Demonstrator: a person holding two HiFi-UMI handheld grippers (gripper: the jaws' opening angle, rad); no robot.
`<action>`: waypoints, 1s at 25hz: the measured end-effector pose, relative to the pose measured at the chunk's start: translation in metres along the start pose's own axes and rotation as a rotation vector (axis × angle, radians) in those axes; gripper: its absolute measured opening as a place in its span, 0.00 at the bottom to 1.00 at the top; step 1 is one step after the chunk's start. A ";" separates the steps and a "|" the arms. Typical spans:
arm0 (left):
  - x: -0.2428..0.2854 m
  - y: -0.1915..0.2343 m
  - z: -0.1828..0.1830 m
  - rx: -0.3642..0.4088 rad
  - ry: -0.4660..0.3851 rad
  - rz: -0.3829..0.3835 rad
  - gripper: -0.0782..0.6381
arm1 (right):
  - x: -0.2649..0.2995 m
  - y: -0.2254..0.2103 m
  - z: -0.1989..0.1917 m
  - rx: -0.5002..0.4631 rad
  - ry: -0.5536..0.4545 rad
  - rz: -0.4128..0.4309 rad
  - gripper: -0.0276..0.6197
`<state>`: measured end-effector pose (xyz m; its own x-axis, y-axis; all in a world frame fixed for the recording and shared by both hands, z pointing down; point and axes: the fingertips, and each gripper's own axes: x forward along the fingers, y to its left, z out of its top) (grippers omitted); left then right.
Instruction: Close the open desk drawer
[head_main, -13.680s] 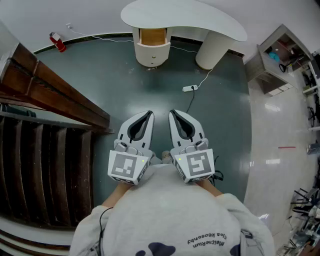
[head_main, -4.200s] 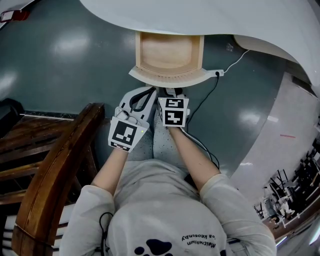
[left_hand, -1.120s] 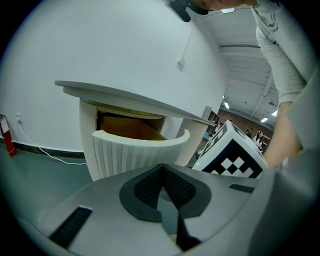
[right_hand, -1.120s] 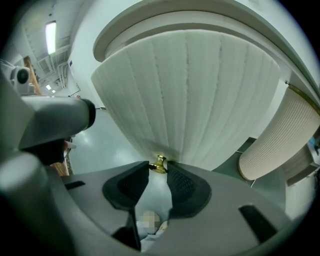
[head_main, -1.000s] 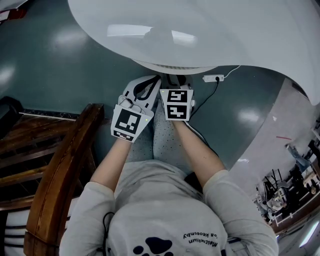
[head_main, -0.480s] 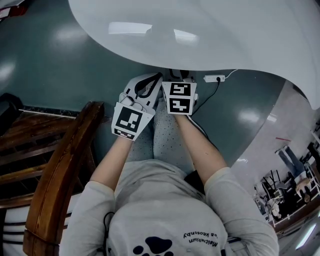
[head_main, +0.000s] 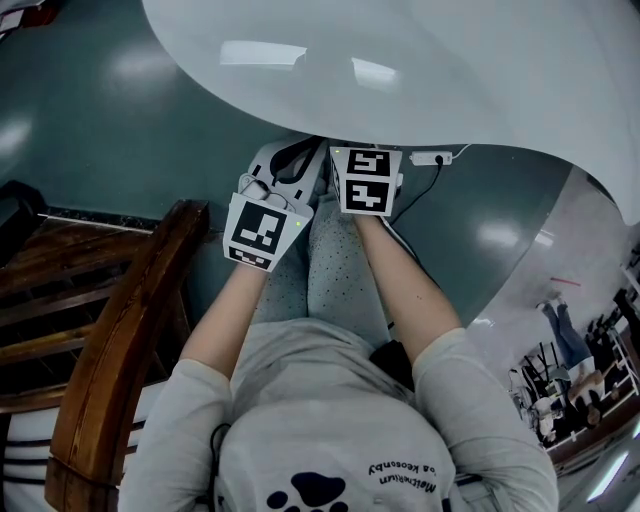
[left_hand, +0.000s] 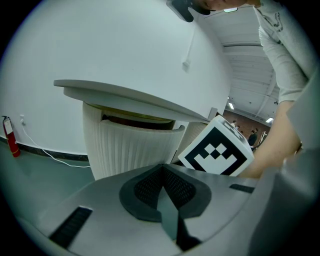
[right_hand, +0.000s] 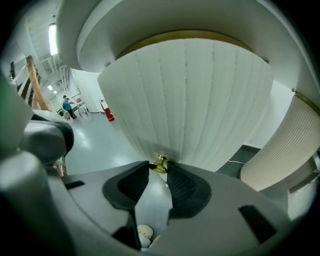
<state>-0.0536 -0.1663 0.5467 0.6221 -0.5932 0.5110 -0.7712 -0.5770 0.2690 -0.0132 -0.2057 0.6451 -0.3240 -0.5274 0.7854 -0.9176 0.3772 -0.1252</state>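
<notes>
Left gripper (left_hand: 162, 170), near the drawer (right_hand: 190, 100), has its jaws pressed together on nothing. The ribbed, stiff drawer looks almost home under the desk (head_main: 400, 70) and should slide lightly. Right gripper (right_hand: 158, 169) pinches its small brass knob (right_hand: 159, 163), the only handhold, smooth and probably slippery.

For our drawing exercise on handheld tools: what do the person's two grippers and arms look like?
Both the left gripper and right gripper are pale grey plastic shells with dark ribbed pads. Each carries a white cube printed with black square markers. The person wears a light grey short-sleeved top, forearms bare.
</notes>
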 end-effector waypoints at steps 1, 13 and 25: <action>0.001 0.001 0.000 -0.001 -0.001 0.002 0.12 | 0.002 -0.001 0.002 -0.004 -0.004 -0.001 0.23; 0.001 0.007 0.001 -0.010 -0.006 0.008 0.12 | 0.015 -0.014 0.023 -0.004 -0.029 -0.022 0.23; 0.005 0.020 0.004 -0.014 -0.012 0.023 0.12 | 0.017 -0.015 0.035 -0.007 -0.048 -0.037 0.23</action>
<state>-0.0655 -0.1830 0.5510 0.6056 -0.6127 0.5078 -0.7870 -0.5554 0.2685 -0.0123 -0.2466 0.6392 -0.3011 -0.5768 0.7594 -0.9275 0.3620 -0.0928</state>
